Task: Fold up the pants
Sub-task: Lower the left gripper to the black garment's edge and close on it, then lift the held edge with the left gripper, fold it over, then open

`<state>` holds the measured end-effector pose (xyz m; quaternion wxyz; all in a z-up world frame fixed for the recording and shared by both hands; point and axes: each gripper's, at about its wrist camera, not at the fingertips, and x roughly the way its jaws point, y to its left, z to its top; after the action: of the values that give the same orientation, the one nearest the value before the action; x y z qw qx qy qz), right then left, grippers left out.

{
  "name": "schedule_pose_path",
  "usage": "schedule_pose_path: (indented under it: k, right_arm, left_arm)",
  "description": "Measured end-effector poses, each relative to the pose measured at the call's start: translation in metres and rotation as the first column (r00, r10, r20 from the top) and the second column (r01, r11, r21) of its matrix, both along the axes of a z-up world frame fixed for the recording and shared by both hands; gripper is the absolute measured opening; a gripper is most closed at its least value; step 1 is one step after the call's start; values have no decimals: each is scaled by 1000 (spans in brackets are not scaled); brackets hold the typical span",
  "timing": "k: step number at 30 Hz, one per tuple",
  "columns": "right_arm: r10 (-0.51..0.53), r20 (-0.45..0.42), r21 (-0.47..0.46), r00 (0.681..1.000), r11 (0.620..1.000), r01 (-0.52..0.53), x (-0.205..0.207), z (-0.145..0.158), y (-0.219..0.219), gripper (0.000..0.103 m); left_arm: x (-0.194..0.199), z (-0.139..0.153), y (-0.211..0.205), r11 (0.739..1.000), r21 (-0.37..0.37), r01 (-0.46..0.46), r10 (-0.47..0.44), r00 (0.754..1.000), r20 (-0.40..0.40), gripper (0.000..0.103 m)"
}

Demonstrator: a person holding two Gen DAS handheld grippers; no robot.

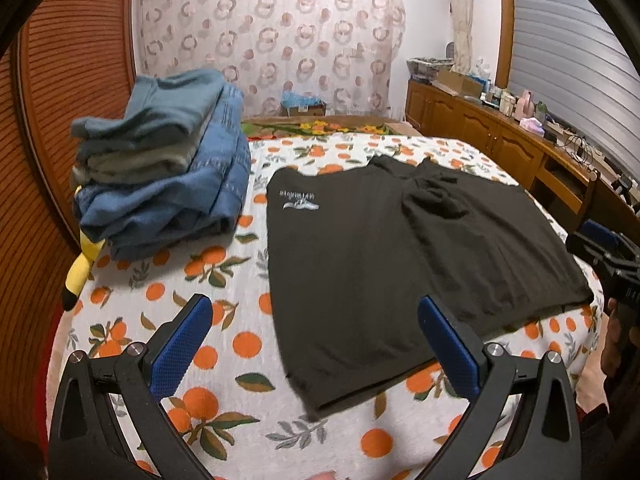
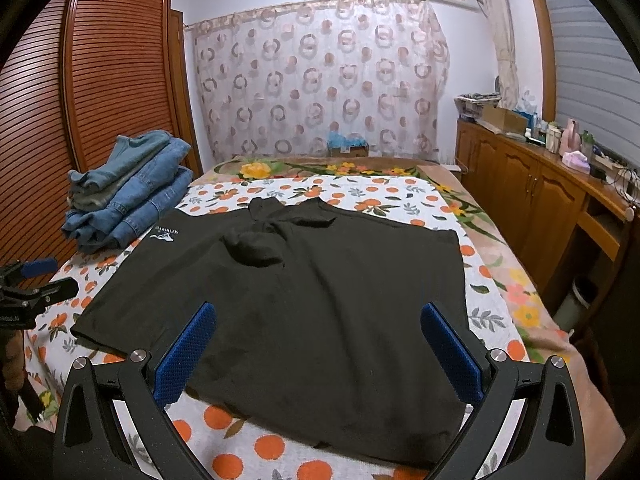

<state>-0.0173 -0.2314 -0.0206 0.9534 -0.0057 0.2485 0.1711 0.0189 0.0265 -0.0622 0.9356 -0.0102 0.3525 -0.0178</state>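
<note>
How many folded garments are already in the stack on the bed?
4 at least: in the stack at the bed's far left, beside the black pants, two denim pieces lie under a grey-green one and a teal top; others may be hidden.

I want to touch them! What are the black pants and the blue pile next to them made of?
The black pants look like soft, matte knit cloth, maybe cotton jersey: no shine, gentle wrinkles, a small white printed logo. The blue pile is mostly denim, going by the faded blue weave and stitched seams; the top pieces look like softer cloth. Touch would settle it.
</note>
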Motion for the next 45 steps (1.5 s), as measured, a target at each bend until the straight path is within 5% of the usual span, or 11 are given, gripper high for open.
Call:
schedule_pose_path:
  k: [15,27,34,45]
  right_arm:
    - [21,-24,6,999,1000,-21,6,-4,-9,102]
    - [16,-47,17,999,1000,-16,9,-10,-12,102]
    - [25,-65,12,998,1000,-24,13,-13,-11,102]
    - [37,-86,-9,996,999,-38,18,-20,-15,102]
  left_arm:
    - [-6,-39,18,997,-70,16,-23,994,-111,70]
    - [-10,-44,21,995,-99,31,-42,994,-103,40]
    - [-2,-42,13,990,-114,80,-92,991,-101,8]
    - [18,-8,-19,972,-128,196,-202,979,-38,3]
